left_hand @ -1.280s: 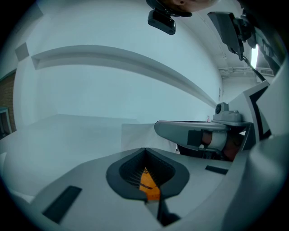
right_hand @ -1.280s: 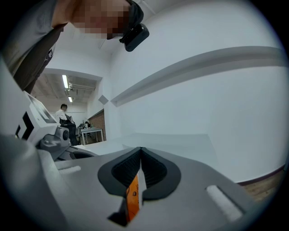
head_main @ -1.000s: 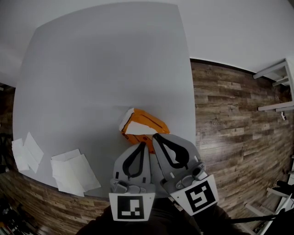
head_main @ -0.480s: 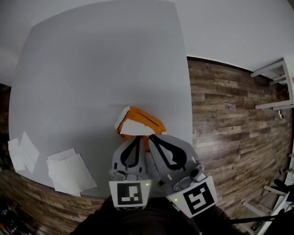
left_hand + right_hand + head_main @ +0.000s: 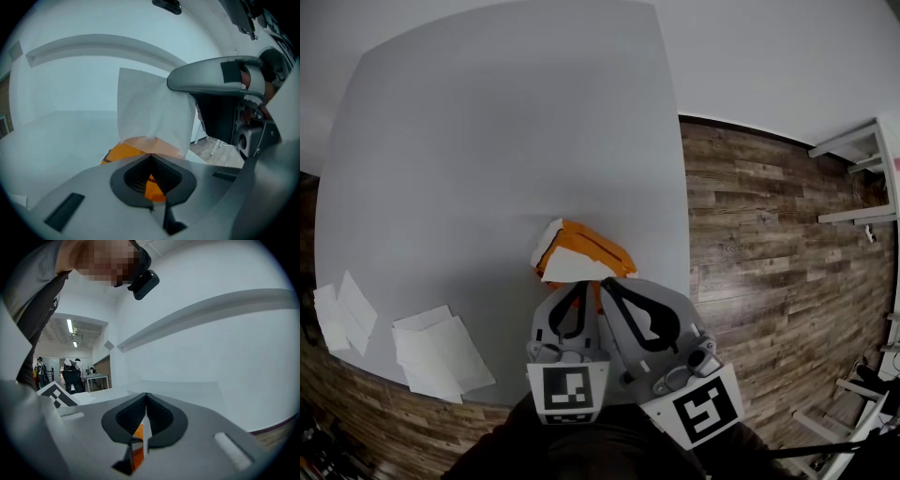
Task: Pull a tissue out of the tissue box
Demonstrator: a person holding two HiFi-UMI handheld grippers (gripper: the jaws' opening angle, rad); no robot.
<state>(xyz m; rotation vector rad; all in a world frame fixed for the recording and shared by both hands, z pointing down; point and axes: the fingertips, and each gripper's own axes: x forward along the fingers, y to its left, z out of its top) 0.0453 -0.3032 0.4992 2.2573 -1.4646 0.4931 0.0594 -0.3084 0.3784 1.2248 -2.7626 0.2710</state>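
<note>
An orange tissue box (image 5: pixel 592 246) lies on the grey table (image 5: pixel 487 131) near its front edge. A white tissue (image 5: pixel 568 269) sticks up from the box's near end. In the left gripper view the tissue (image 5: pixel 150 108) stands as a tall sheet above the box (image 5: pixel 119 152). My right gripper (image 5: pixel 606 282) is shut, and a thin white strip of tissue (image 5: pixel 146 430) shows between its jaws (image 5: pixel 146 395). My left gripper (image 5: pixel 578 287) is shut right beside it, its tips (image 5: pixel 150 154) low over the box's near edge. Whether it touches the box is hidden.
Several loose white tissues (image 5: pixel 441 352) lie near the table's front left corner, with more (image 5: pixel 342 309) further left. Wooden floor (image 5: pixel 769 234) runs along the table's right edge. White shelving (image 5: pixel 862 178) stands at the far right.
Both grippers have closed in a little toward the box, the right one shifting left. A little more white tissue now shows above the box.
</note>
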